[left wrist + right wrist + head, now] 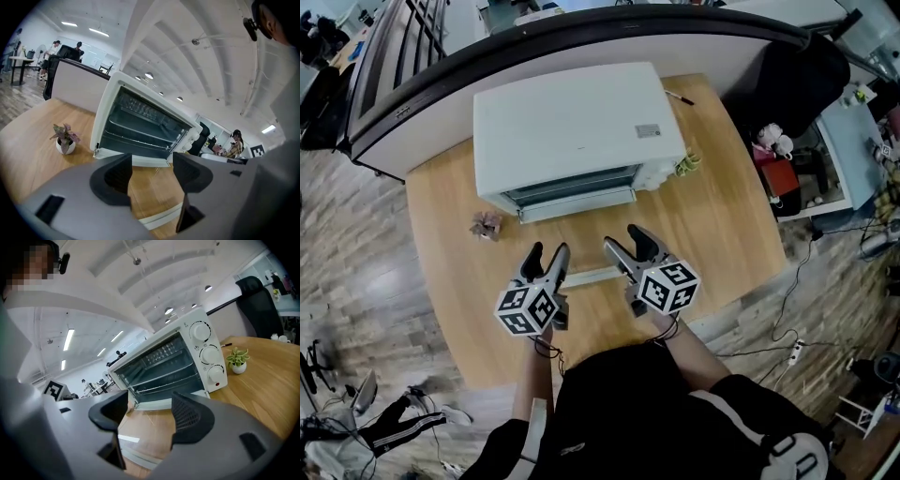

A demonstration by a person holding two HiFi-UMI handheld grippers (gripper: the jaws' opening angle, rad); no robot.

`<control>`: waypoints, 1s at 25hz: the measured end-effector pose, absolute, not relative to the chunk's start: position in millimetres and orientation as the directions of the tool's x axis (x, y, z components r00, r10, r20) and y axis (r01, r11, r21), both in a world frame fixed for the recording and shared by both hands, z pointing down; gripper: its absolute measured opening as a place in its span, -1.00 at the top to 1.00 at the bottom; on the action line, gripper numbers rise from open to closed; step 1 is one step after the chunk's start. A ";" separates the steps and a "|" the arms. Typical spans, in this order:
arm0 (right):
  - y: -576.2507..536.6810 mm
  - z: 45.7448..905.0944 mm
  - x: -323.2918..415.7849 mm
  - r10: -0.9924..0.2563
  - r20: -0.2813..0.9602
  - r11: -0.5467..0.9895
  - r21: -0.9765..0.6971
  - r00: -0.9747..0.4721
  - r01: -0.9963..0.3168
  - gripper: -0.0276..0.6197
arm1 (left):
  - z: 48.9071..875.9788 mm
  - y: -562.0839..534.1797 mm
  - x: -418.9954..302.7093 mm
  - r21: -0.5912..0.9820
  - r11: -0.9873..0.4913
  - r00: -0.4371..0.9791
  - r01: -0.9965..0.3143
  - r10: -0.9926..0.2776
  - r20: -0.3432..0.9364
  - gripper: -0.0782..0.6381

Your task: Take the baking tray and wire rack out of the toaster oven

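Left gripper (547, 253) jaws well apart, empty; right gripper (623, 240) likewise wide, gripping nothing. Ahead of both jaws: open toaster oven (577, 127), wire rack (140, 133) inside

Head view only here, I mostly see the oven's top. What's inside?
Observer: The left gripper view looks over the lowered door into the toaster oven. The wire rack bars cross the cavity.
Operator: Controls where?
Observer: The right gripper view shows three white knobs stacked on the right side of the front.
Operator: Grippers loaded?
Observer: No, the left gripper and right gripper both have their jaws apart, with nothing between them.
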State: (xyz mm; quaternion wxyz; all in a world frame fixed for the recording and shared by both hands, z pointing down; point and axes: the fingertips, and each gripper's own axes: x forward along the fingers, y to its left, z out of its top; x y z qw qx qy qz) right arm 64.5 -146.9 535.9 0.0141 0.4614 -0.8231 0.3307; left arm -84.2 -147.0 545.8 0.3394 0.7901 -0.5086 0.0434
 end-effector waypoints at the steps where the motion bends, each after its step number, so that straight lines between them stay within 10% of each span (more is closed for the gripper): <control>1: -153.4 539.3 66.5 -0.748 0.330 0.348 -0.543 -0.575 -0.764 0.01 | 549.3 -153.2 -84.2 0.496 -0.239 0.471 -0.835 -0.776 0.419 0.01; 25: -282.3 577.3 62.3 -0.785 0.274 0.172 -0.765 -0.555 -0.620 0.10 | 570.5 -281.4 -115.7 0.693 -0.033 0.346 -0.720 -0.883 0.318 0.01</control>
